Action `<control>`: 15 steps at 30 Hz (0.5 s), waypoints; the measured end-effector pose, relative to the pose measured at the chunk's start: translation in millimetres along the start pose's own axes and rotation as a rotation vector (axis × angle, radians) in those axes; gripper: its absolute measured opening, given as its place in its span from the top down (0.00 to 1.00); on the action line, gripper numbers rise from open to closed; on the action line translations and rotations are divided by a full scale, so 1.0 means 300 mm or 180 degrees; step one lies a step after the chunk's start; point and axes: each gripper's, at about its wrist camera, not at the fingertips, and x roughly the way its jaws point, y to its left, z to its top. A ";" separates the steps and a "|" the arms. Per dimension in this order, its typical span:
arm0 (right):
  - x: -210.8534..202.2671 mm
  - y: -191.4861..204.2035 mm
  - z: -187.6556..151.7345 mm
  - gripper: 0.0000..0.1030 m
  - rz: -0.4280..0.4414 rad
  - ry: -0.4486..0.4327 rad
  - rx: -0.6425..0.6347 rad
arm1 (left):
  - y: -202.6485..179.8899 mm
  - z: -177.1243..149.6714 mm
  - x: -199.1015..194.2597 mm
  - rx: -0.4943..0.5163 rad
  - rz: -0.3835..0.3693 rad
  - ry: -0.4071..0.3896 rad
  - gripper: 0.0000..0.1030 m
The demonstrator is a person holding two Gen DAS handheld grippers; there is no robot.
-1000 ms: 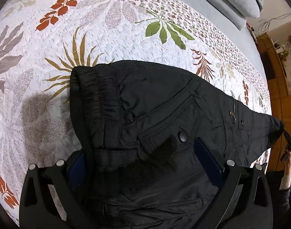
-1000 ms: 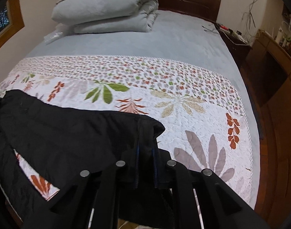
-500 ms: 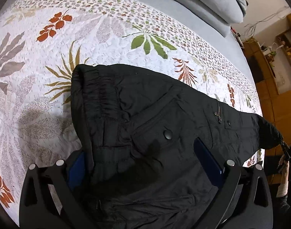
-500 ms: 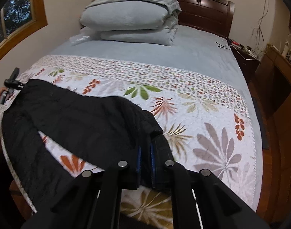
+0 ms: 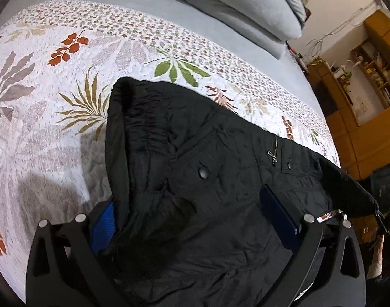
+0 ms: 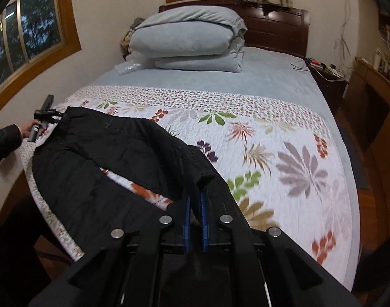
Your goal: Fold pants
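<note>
**Black pants hanging between two tongs over the patterned bed**

No brand, label or lettering is readable anywhere on the clothing or the bedding.

The black quilted pants are of a dull, slightly crinkled padded fabric. They are showing a gathered elastic waistband, a flap pocket with a round dark snap button, and a short zip with a small metal pull beside a second, smaller snap. The garment is draping across the near corner of the bed, with part of it trailing over the edge.

The left tongs are standing wide, with the bulky waist end bunched between their blue pads; whether the pads are actually pressing on the cloth I cannot tell. The right tongs are drawn together on a thick ribbed fold of the pants, the cloth pinched between two narrow blue pads.

In the right wrist view, a hand in a dark sleeve is gripping the handle of the left tool at the far end of the garment.

Under the pants is lying a white stitched quilt, puckered in texture and printed with large leaves in rust, green, tan and grey-mauve, edged by a band of tiny flowers. Beyond it a plain pale-blue sheet is stretching to a folded, soft grey-blue duvet stacked before a dark, glossy wooden headboard.
</note>
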 end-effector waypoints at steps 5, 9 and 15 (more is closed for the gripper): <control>-0.102 -0.027 -0.178 0.95 -0.0093 -0.0001 0.0360 | 0.004 -0.066 -0.059 -0.0081 -0.0100 -0.0230 0.03; -0.113 -0.074 -0.303 0.99 -0.0080 -0.0015 0.0717 | 0.018 -0.116 -0.093 -0.0185 -0.0188 -0.0372 0.03; -0.055 -0.122 -0.449 1.00 -0.0156 0.0089 0.1099 | 0.034 -0.163 -0.115 -0.0259 -0.0244 -0.0530 0.03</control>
